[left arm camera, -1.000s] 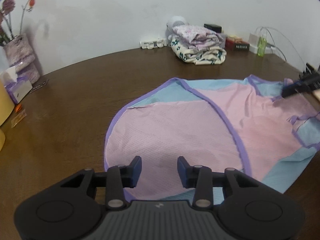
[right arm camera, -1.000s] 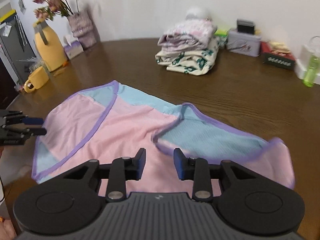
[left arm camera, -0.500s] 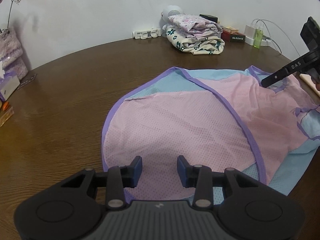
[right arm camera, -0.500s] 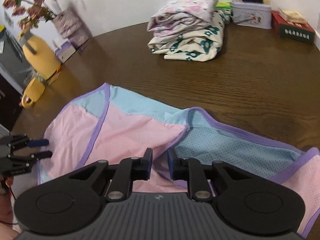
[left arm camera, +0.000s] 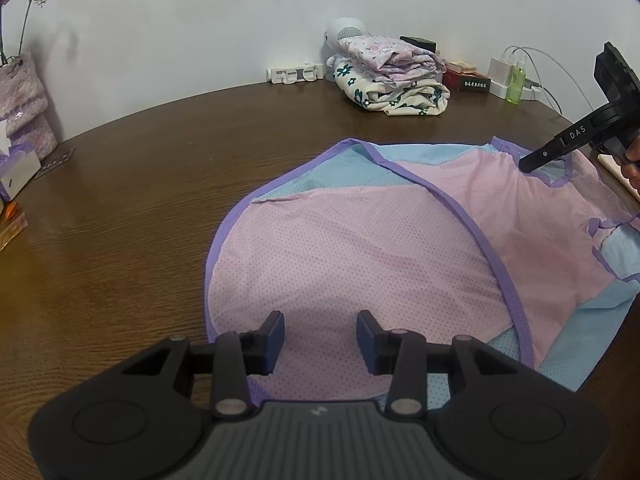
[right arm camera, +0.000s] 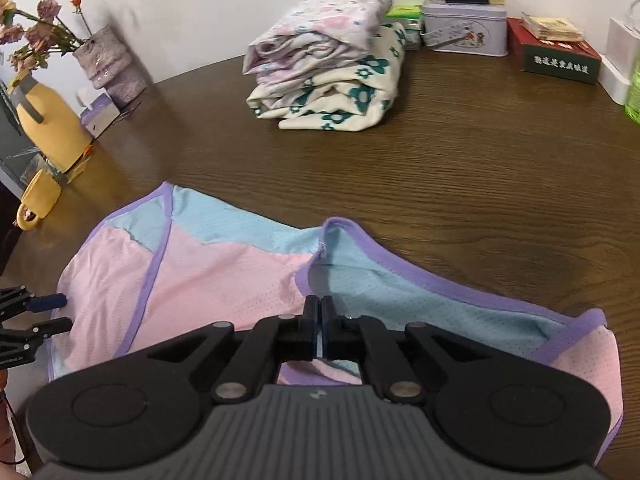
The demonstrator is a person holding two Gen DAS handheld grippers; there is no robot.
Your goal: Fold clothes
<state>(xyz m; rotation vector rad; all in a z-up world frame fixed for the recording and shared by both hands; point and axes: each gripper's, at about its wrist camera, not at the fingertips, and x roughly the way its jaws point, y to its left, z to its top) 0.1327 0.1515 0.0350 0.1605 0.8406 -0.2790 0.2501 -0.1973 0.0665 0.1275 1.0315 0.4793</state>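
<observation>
A pink and light-blue mesh garment (left arm camera: 360,248) with purple trim lies spread on the brown wooden table (left arm camera: 140,200). My left gripper (left arm camera: 320,336) hovers open just over its near pink hem, nothing between the fingers. From the right wrist view, that gripper (right arm camera: 52,312) shows at the garment's left edge, jaws apart. My right gripper (right arm camera: 321,320) is shut on the garment (right arm camera: 224,280), pinching the purple trim where pink meets blue. In the left wrist view its tip (left arm camera: 532,164) touches the far right trim, a hand behind it.
A stack of folded floral clothes (right arm camera: 328,76) sits at the back of the table. Behind it are a tin (right arm camera: 464,32), a red box (right arm camera: 560,60) and a green bottle (left arm camera: 516,84). At left stand a yellow jug (right arm camera: 48,132), a flower vase (left arm camera: 28,100) and a tissue box (left arm camera: 16,168).
My right gripper moved down to the purple trim and its jaws went from apart to shut on it. The left gripper stayed open over the near hem.
</observation>
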